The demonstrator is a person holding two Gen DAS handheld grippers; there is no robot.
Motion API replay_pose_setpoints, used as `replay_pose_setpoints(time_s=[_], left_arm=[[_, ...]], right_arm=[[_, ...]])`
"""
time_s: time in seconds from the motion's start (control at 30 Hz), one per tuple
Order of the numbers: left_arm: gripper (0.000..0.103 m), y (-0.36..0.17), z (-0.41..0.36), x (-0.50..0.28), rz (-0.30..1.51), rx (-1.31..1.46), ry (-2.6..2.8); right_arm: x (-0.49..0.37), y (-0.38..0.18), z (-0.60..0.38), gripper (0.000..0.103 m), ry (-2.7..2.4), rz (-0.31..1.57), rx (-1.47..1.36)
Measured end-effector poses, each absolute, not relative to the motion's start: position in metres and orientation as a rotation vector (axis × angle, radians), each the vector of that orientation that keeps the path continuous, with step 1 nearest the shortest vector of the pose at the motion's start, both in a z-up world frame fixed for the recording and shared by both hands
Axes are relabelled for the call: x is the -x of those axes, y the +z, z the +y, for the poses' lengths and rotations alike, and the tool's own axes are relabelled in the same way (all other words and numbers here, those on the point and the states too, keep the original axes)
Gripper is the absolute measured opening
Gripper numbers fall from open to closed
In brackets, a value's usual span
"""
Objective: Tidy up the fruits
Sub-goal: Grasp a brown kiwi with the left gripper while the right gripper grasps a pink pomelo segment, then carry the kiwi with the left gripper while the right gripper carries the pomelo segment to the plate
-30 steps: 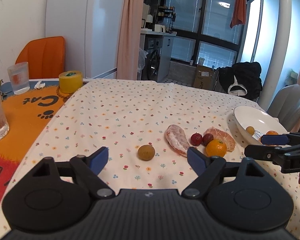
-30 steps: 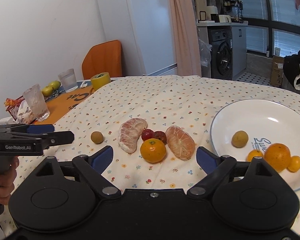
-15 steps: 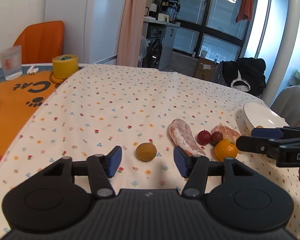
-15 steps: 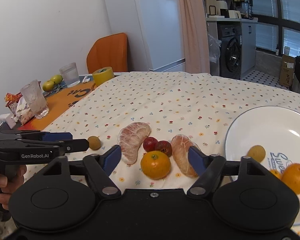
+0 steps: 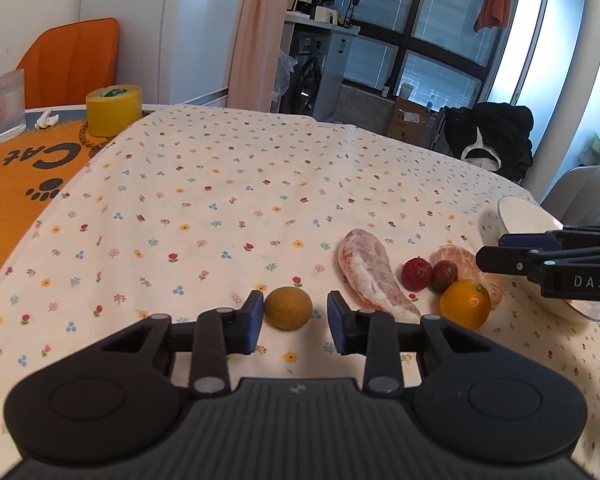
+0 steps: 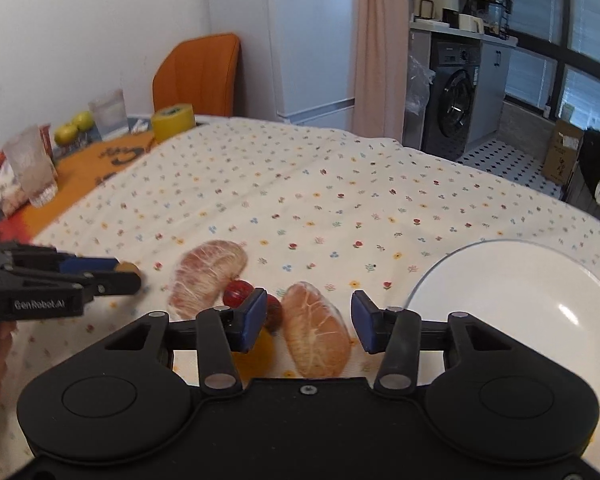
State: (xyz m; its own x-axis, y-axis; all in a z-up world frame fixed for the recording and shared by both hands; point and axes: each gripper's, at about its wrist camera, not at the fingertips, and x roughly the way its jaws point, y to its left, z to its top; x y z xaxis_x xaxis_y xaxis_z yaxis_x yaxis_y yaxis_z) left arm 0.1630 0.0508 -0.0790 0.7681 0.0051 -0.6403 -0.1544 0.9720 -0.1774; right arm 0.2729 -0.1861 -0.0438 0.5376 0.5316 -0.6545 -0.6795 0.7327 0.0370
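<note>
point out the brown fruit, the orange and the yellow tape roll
brown fruit (image 5: 288, 307), left wrist view, middle of its rounded top face
orange (image 5: 465, 309), left wrist view, centre of its peel
tape roll (image 5: 114, 111), left wrist view, middle of its yellow side wall

"Cat" on orange mat (image 5: 28, 168); "DAS" on right gripper (image 5: 548, 254); "GenRobot.AI" on left gripper (image 6: 100, 276).
</note>
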Motion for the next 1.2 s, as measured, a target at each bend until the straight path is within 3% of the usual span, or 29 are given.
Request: replay_pose_setpoints(time_s=[0.17, 0.83, 0.93, 0.97, 1.2], left_arm=[[0.026, -0.084, 0.051, -0.162, 0.696, 0.224, 0.082], [0.025, -0.076, 0.062, -0.152, 0.661, 0.268, 0.081], [0.025, -0.076, 0.061, -0.150, 0.657, 0.272, 0.076], [0.025, -0.076, 0.060, -0.150, 0.657, 0.274, 0.075], [0.025, -0.072, 0.055, -0.145, 0.644, 0.270, 0.071]], right_arm=[[-0.277, -0.047, -0.179, 0.046, 0.733, 0.710, 0.336], [-0.285, -0.062, -0.160, 0.047, 0.808, 0.800, 0.504], [-0.283, -0.060, -0.162, 0.043, 0.815, 0.809, 0.500], [-0.281, -0.060, -0.162, 0.036, 0.815, 0.799, 0.507], [-0.272, -0.060, -0.166, 0.033, 0.822, 0.759, 0.491]])
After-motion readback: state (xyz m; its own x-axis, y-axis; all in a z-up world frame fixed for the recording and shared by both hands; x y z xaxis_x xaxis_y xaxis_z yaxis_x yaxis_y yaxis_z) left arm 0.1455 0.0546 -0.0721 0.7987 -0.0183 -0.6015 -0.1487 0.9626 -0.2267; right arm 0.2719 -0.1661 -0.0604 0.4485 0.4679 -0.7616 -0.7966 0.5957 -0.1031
